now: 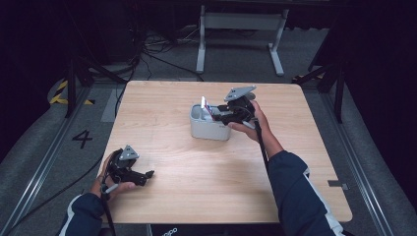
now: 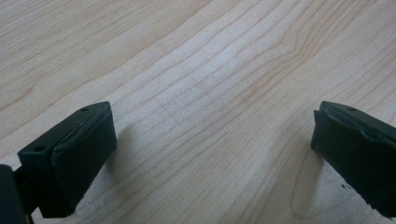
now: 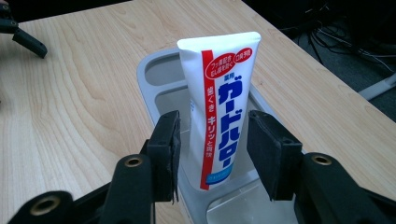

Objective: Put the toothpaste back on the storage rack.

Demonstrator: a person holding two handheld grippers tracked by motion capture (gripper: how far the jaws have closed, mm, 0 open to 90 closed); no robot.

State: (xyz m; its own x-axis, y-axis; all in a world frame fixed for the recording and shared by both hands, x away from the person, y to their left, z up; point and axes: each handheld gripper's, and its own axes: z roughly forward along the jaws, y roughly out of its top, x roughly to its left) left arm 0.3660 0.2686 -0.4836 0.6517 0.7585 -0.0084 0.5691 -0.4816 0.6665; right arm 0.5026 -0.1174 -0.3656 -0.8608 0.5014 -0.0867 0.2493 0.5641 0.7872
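Note:
A white toothpaste tube point(image 3: 219, 116) with red and blue lettering stands upright in a grey plastic container point(image 3: 149, 70) near the middle of the wooden table point(image 1: 196, 187). My right gripper point(image 3: 212, 154) brackets the tube, one pad on each side with a thin gap to the tube, so it is open. In the high view the tube point(image 1: 204, 104) pokes up from the container point(image 1: 209, 130) with the right gripper point(image 1: 216, 114) beside it. My left gripper point(image 1: 147, 174) lies at the table's front left, open, its jaws point(image 2: 210, 154) wide apart above bare wood.
The container has several compartments; the one behind the tube holds nothing I can see. The left gripper's jaw tip point(image 3: 23, 35) shows far off in the right gripper view. A metal stand point(image 1: 241, 29) and cables lie on the floor beyond the table.

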